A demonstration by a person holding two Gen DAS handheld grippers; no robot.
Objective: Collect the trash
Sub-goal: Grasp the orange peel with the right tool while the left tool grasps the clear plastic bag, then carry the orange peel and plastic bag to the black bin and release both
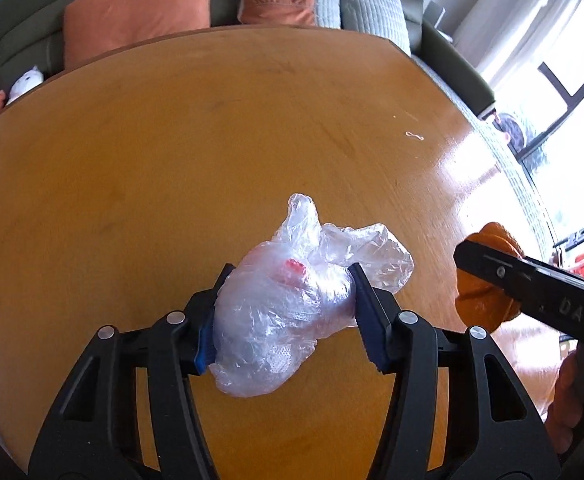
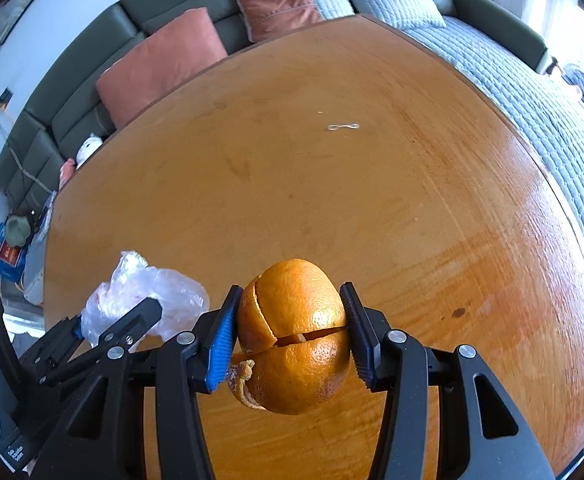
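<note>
The big brown bench (image 1: 172, 160) fills most of what you see, with a green sofa (image 2: 164, 0) and its pink cushions behind it. The bench is almost bare now.

Your left tool (image 1: 288, 316) is pinching the crumpled clear plastic bag (image 1: 292, 304) — both blue pads press into its sides, and something small and red shows inside. Your right tool (image 2: 290, 334) is pinching the orange peel (image 2: 294, 336), split and curled like a ball, held just above the bench.

So both hands are full. It looks like the picking-up step is done for these two.

Next you need a bin or a bag to drop them in — none shows here. Keep both grips tight on the way.

One tiny thing is left: a little white loop (image 2: 343, 127) far out on the bench.
</note>
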